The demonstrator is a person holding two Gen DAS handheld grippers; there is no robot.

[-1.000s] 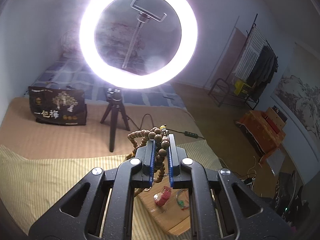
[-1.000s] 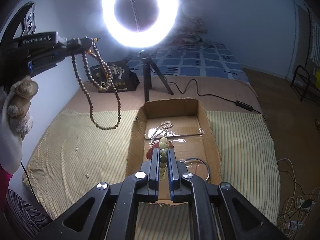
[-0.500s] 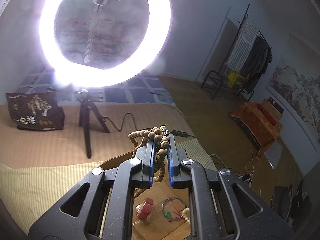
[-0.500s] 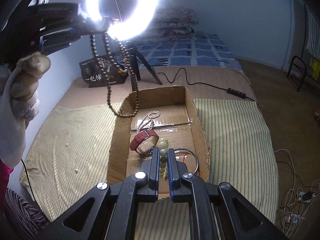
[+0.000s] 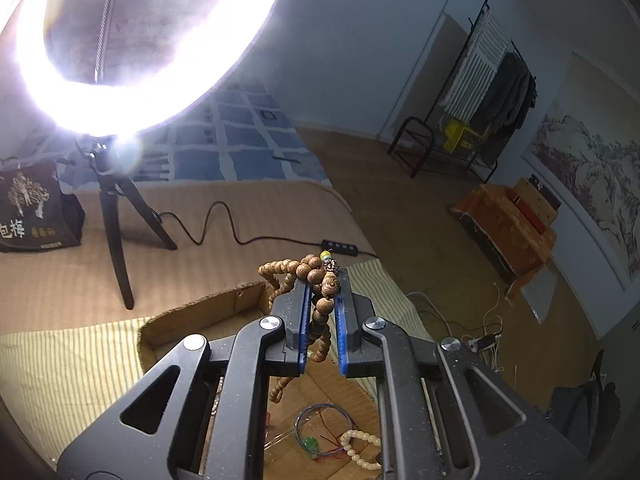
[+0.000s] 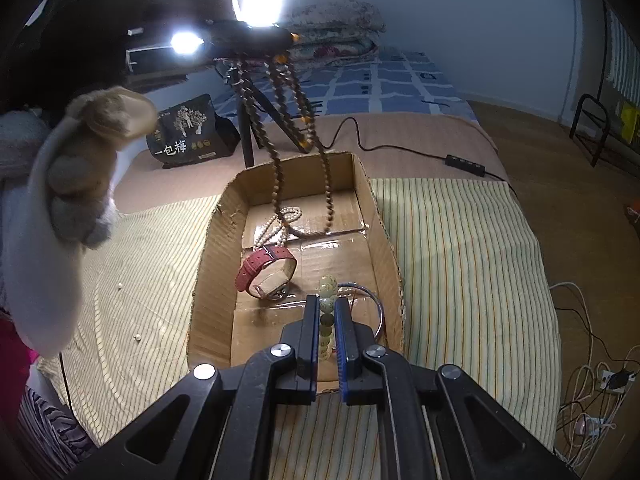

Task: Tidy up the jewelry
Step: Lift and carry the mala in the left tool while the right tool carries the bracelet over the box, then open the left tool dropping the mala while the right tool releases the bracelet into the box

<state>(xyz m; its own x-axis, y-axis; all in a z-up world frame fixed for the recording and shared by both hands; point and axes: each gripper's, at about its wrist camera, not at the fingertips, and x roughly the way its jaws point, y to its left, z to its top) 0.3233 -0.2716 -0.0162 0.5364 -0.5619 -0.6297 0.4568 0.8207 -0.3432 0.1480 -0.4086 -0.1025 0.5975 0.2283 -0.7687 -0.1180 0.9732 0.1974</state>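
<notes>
Right wrist view: a cardboard box sits on the striped bed. Above it, the left claw grips a wooden bead necklace dangling into it, while the right claw pinches a pale bead bracelet over the box.

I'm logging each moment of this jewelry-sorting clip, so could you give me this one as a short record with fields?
setting: cardboard box on a striped cloth over a bed
left gripper: shut on the wooden bead necklace, held above the box, its loop reaching the box floor
right gripper: shut on a pale bead bracelet, over the near end of the box
in box: red-strap watch, white bead strand, thin wire hoop
behind box: lit ring light on a tripod, dark printed bag
</notes>
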